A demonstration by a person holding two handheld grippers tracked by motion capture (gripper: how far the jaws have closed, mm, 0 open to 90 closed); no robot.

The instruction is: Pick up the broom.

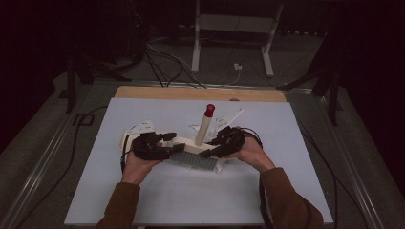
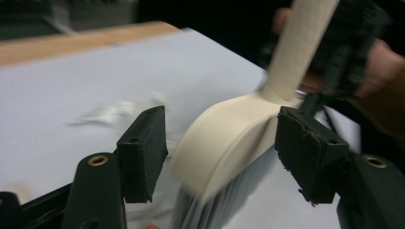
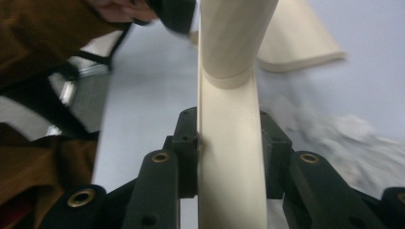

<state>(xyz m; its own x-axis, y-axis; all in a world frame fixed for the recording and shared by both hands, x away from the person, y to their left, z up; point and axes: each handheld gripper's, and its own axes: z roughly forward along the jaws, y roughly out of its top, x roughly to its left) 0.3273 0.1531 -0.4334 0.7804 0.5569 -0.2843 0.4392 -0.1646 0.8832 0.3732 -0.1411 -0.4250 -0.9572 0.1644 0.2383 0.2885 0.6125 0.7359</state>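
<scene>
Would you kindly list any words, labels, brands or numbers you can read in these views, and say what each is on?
None can be read.
The cream brush with its red-capped handle carries no visible print.
The black grippers carry no legible marking.

We see a dim room, its far side and both far corners sunk in near black. A pale blue-grey sheet (image 1: 157, 191) covers the table, and a strip of bare wooden edge (image 1: 200, 93) shows along its far side. Grey floor (image 1: 43, 129) surrounds the table on the left, right and far sides. Beyond the far edge stands a white metal frame (image 1: 231, 28) with two slanting legs and a crossbar. Black cables (image 1: 165, 64) curl over the floor to its left, and a small white plug (image 1: 237, 67) lies near its right leg. Dark stands (image 1: 76, 71) rise at the far left and far right.
</scene>
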